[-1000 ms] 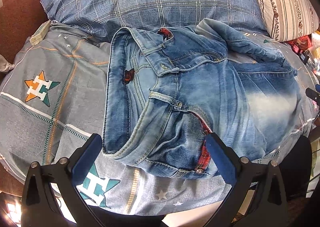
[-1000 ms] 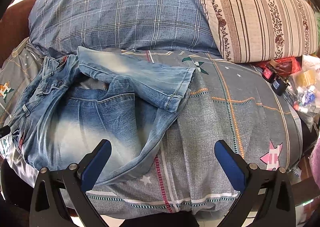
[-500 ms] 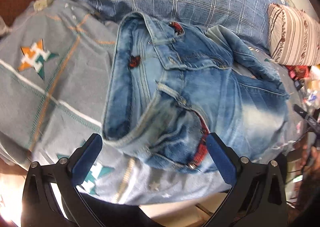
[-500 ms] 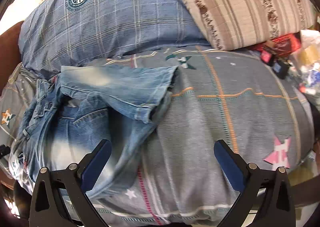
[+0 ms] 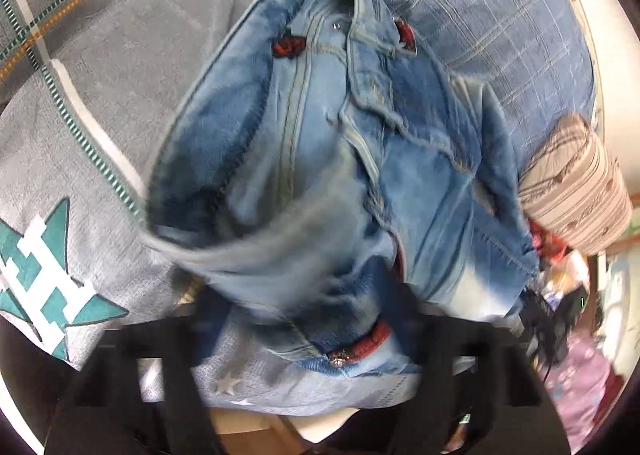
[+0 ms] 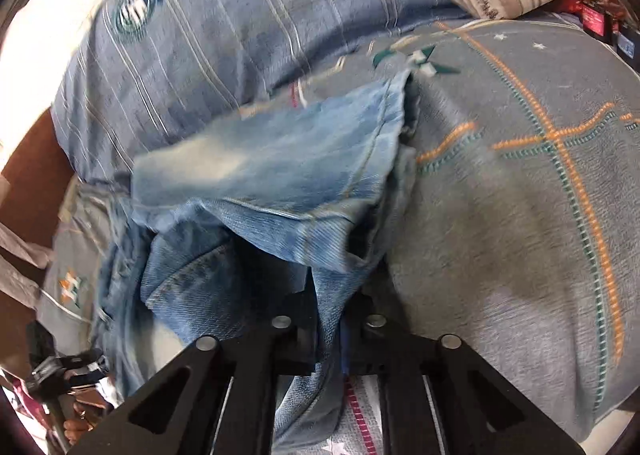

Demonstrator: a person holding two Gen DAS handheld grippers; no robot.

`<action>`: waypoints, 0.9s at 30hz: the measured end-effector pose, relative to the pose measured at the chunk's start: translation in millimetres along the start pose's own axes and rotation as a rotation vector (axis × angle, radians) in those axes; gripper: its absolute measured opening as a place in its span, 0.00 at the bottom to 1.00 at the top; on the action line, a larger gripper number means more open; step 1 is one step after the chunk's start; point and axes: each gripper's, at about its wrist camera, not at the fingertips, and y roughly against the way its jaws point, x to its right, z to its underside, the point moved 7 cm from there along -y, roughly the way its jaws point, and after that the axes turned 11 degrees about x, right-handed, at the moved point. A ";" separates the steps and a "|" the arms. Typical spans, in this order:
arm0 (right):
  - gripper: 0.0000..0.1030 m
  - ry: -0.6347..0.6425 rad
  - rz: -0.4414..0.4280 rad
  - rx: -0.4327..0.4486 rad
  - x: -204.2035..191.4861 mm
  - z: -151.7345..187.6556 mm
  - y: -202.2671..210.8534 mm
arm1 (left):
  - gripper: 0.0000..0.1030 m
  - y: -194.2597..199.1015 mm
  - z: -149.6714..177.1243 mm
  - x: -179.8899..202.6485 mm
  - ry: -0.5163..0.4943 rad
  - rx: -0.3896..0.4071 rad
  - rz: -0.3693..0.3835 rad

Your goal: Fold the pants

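Observation:
Faded blue jeans (image 5: pixel 340 159) lie bunched on a grey patterned bedspread (image 5: pixel 92 127). In the left wrist view the waistband end fills the middle, with red trim and a metal button. My left gripper (image 5: pixel 308 319) sits low at that waistband; its fingers are blurred and mostly hidden behind denim, still wide apart. In the right wrist view the leg-hem end of the jeans (image 6: pixel 288 175) is folded over itself. My right gripper (image 6: pixel 328 339) is shut on a hanging fold of the denim.
A blue plaid pillow (image 6: pixel 208 39) lies behind the jeans, and a striped beige pillow (image 5: pixel 576 183) lies to the right. Red and dark clutter (image 6: pixel 600 11) sits at the bed's far right. The bed's near edge runs under both grippers.
Both grippers moved in close to the jeans. The right gripper went from wide open to shut on a denim fold. The left gripper pushed up to the waistband; the view tilted.

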 end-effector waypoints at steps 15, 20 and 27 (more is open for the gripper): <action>0.37 -0.102 0.297 0.161 97.9 33.6 133.7 | 0.41 41.7 -0.9 5.0 -0.150 0.017 0.020; 0.58 -0.013 0.243 0.227 91.1 -11.5 125.6 | 0.57 58.7 -23.1 26.2 -0.207 0.090 0.035; 0.50 0.099 0.230 0.071 83.4 -19.0 25.2 | 0.79 61.7 -37.6 32.2 -0.213 0.173 0.017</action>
